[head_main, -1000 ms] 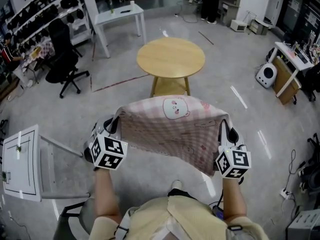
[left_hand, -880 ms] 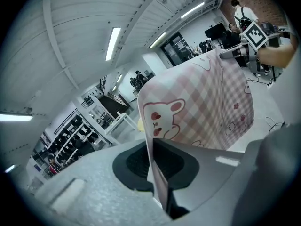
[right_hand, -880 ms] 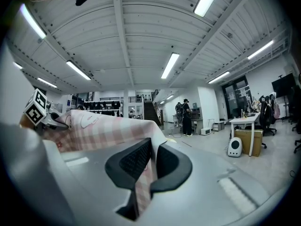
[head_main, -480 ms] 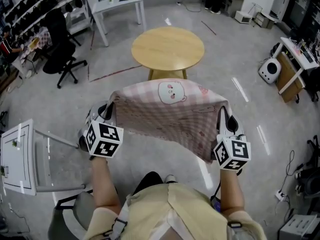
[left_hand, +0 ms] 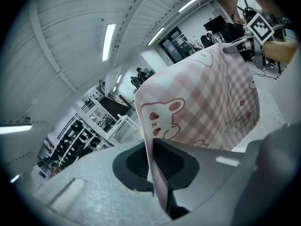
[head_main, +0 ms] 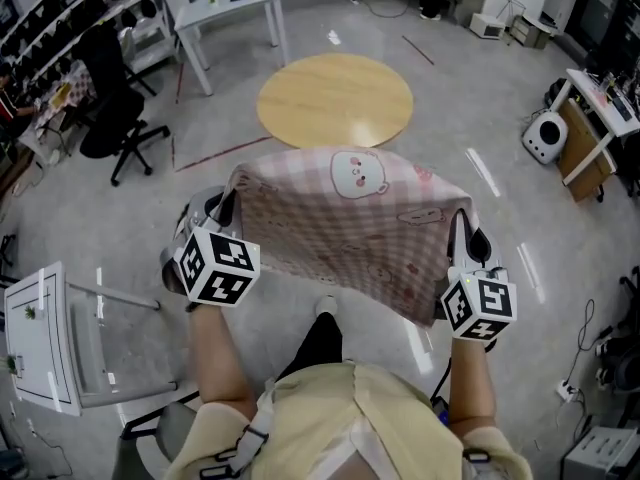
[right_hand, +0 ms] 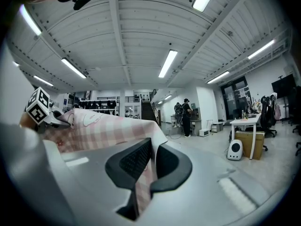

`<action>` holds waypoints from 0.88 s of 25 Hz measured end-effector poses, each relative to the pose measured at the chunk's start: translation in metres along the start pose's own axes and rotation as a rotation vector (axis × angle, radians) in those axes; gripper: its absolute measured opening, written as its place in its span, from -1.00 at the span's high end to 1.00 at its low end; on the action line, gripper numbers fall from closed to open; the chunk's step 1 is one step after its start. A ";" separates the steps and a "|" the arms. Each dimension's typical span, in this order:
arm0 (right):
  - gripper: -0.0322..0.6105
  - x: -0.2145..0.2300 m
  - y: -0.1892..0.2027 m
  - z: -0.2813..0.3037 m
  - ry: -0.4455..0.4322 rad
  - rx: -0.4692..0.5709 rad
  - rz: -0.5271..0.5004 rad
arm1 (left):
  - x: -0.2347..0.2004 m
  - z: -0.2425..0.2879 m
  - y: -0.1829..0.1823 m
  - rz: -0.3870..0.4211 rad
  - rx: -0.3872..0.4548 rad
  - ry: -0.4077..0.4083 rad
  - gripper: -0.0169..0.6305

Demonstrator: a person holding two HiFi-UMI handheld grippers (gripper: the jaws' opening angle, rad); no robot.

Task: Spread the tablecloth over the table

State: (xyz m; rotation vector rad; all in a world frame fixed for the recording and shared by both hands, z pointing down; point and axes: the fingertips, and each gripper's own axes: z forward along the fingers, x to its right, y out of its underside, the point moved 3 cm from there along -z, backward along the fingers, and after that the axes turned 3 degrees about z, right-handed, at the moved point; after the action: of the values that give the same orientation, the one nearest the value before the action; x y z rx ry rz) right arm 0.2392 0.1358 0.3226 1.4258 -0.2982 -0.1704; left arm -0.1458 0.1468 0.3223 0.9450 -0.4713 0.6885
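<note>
A pink checked tablecloth with a bunny print hangs stretched between my two grippers, in front of a round wooden table. My left gripper is shut on the cloth's left corner, and my right gripper is shut on its right corner. In the left gripper view the tablecloth runs out from between the shut pads toward the other gripper. The right gripper view shows the tablecloth pinched between the dark pads. The cloth's far edge hides the table's near rim.
A white table stands at the back left, with a black office chair and shelves beside it. A small white table is at my near left. A white desk and a round white speaker stand on the right.
Both grippers and the stretched cloth have moved toward the round table, which now lies closer. The cloth's far edge now reaches the table's near rim.
</note>
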 end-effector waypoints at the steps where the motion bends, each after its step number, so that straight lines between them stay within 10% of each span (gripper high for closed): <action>1: 0.88 0.003 0.001 0.010 0.006 -0.006 0.001 | -0.004 0.010 -0.004 0.006 0.004 0.005 0.93; 22: 0.88 0.005 -0.031 0.219 0.120 0.008 -0.021 | -0.122 0.216 -0.060 0.185 0.080 0.094 0.92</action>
State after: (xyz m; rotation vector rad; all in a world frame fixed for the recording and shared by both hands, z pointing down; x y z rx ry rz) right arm 0.1792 -0.0766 0.3182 1.4411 -0.1850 -0.1006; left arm -0.2030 -0.1021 0.3211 0.9468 -0.4542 0.9208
